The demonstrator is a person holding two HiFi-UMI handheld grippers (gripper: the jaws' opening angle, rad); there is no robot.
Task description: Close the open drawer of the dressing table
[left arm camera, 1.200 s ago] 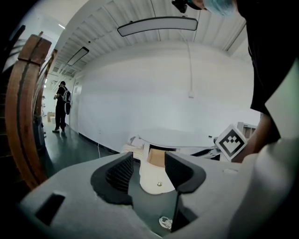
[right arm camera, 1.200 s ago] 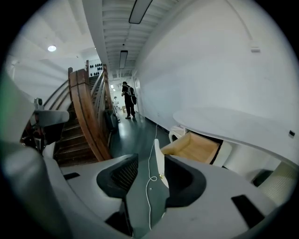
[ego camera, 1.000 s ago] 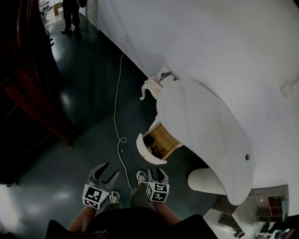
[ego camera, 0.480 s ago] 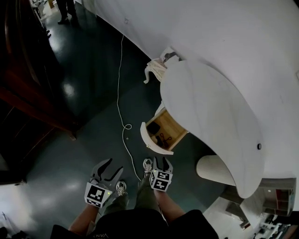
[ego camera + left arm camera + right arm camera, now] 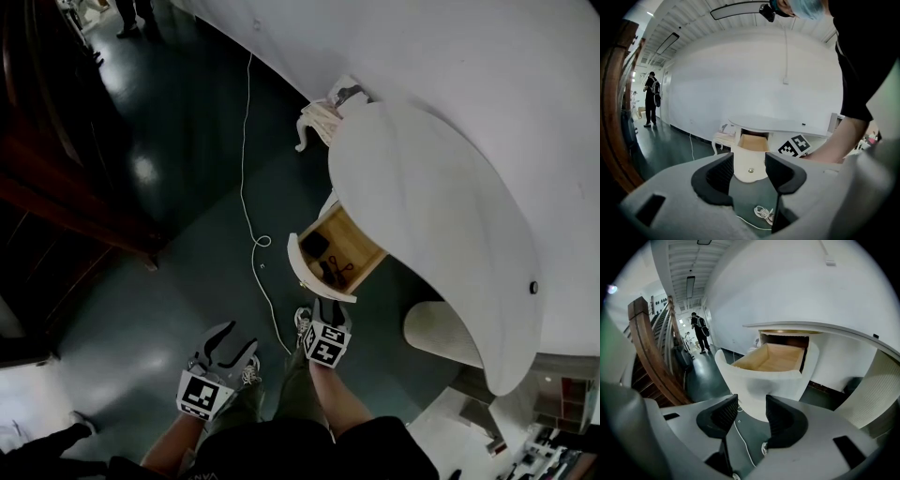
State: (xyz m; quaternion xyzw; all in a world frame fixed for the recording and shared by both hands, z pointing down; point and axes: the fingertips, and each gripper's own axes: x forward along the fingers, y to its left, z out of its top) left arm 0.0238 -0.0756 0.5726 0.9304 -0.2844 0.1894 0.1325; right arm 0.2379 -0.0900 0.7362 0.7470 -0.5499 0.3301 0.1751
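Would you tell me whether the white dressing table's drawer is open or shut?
Open: the white wood-lined drawer juts out from under the white tabletop, its inside exposed.

The left gripper [image 5: 749, 174] fills the lower frame with its dark jaws apart and nothing between them; through the gap shows the open drawer [image 5: 751, 142], its curved white front bearing a small knob [image 5: 750, 170]. Above it, at centre, the dressing table [image 5: 774, 124] stands against a white wall, with a marker cube [image 5: 794, 145] and a bare forearm [image 5: 839, 140] to its right. At far left a person [image 5: 650, 97] stands on the dark floor, and a shoe [image 5: 763, 213] lies at lower centre.
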